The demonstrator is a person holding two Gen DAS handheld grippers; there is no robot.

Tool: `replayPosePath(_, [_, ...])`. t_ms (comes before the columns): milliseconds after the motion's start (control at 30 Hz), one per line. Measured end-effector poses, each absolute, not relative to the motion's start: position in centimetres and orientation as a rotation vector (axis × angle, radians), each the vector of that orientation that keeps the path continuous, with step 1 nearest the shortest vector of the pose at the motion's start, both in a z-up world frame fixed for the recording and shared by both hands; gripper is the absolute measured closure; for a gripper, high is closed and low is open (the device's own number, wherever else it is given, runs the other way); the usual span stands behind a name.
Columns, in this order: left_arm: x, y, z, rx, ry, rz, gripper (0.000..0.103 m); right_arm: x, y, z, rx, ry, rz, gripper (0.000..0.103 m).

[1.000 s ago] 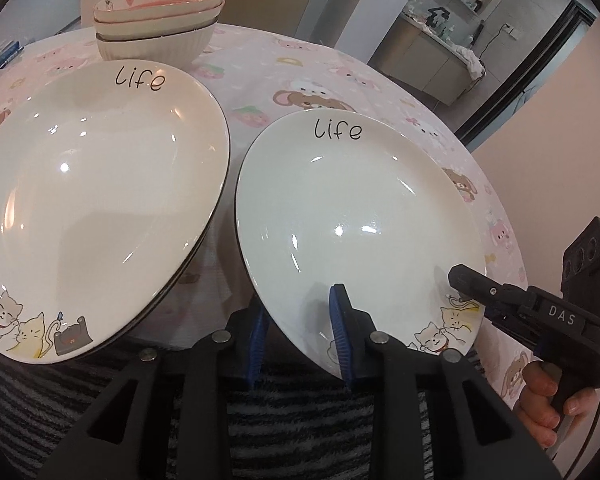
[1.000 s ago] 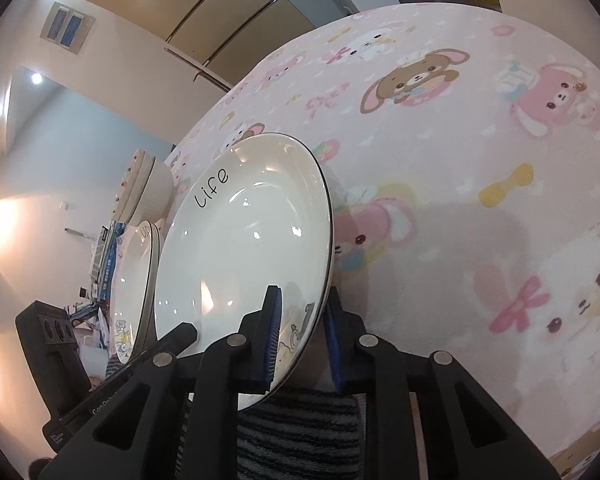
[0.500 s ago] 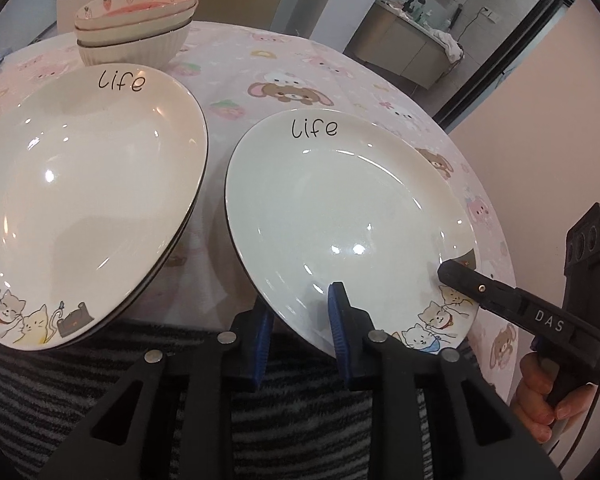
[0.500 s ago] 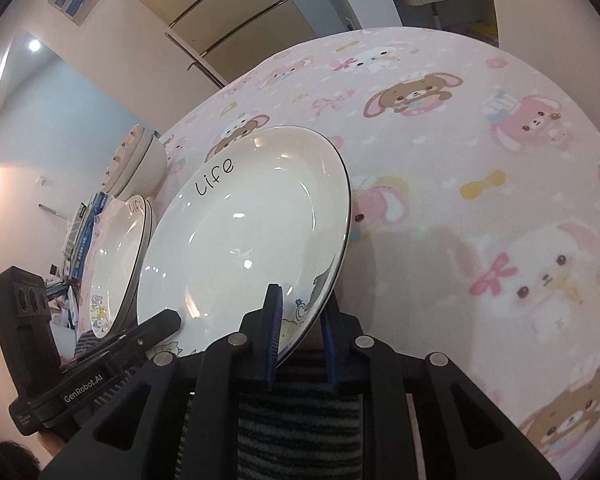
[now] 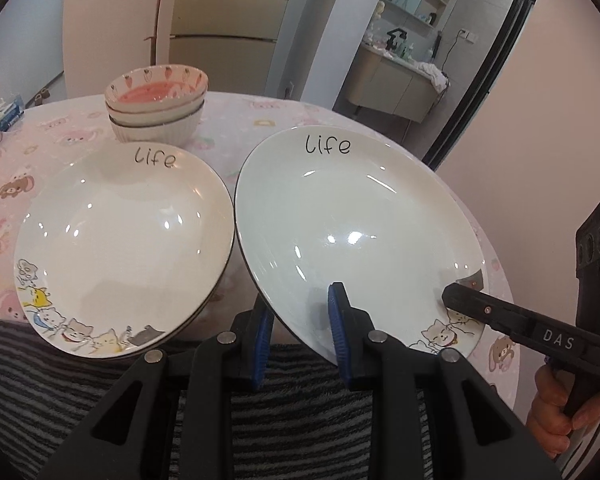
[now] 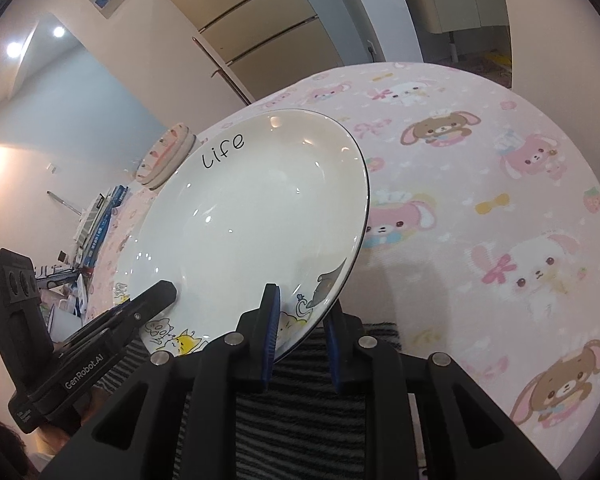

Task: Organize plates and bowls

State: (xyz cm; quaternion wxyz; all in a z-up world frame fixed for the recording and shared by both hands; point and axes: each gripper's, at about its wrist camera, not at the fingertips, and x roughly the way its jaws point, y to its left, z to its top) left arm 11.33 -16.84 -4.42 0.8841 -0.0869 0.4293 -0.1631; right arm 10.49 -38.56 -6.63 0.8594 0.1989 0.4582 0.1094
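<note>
right now the word "life" is handwritten in black near the far rim of the glossy white plate with a thin dark rim [image 5: 352,224] that i hold with both tongs, and the same word sits on the top one of the stacked white plates [image 5: 124,240] lying just beside it on the pink cartoon-animal tablecloth [image 6: 480,200]. i can read "das" on the side of my right gripper [image 6: 300,336] in the left view, and "genrobot.ai" on the side of my left gripper [image 5: 298,336] in the right view. both plates carry a row of small cartoon cats, grey, white and yellow, along the near rim. the held plate is lifted off the cloth and tilted, its near edge towards me. my left gripper is nearly closed, with its blue pads either side of the plate's near rim, one above and one beneath. my right gripper clamps the rim further round by the cats; its jaws have just been opening a little, yet the rim is between them with the pads against it. behind the stacked plates stand three nested bowls [image 5: 156,108], the top one pink inside with strawberries painted round it and the bottom one ribbed white. some blue boxes [image 6: 100,216] lie at the far edge of the table, their print too small to read.
</note>
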Motion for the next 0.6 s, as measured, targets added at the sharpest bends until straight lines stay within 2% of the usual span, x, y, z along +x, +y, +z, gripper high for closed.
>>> replayPosePath(600, [8.4, -10.2, 0.6, -0.235, 0.682, -0.247, 0.078, 9.0, -31.2, 0.6, 0.327, 0.84, 0.339, 0.079])
